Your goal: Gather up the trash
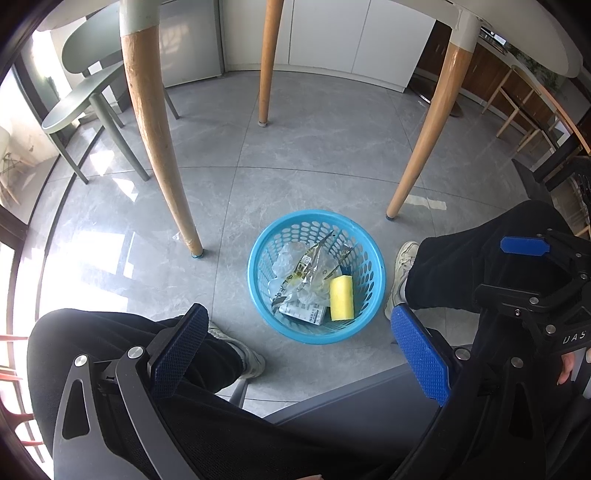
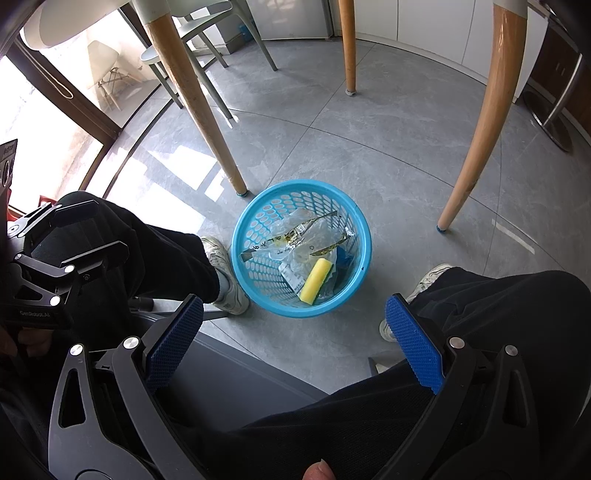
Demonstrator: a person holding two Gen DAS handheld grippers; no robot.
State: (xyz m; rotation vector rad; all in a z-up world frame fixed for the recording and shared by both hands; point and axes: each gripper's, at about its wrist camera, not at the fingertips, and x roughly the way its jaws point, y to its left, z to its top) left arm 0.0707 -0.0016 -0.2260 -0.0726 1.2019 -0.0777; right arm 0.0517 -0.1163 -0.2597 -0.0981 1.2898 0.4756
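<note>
A round blue plastic basket [image 1: 258, 295] stands on the grey tile floor between the person's feet; it also shows in the right wrist view [image 2: 251, 273]. Inside lie a yellow sponge [image 1: 341, 297] [image 2: 315, 280], clear plastic wrappers [image 1: 295, 273] [image 2: 306, 236] and a small printed carton [image 1: 304, 313]. My left gripper [image 1: 299, 350] is open and empty, held above the person's lap, short of the basket. My right gripper [image 2: 295, 339] is open and empty too, also above the lap. The right gripper shows at the right edge of the left wrist view [image 1: 535, 258].
Wooden table legs [image 1: 155, 140] [image 1: 428, 133] [image 2: 199, 99] [image 2: 476, 122] stand around the basket under a white tabletop [image 1: 535, 33]. A green chair [image 1: 85, 99] is at the far left. The person's black-trousered legs and white shoes [image 1: 400, 273] [image 2: 225, 277] flank the basket.
</note>
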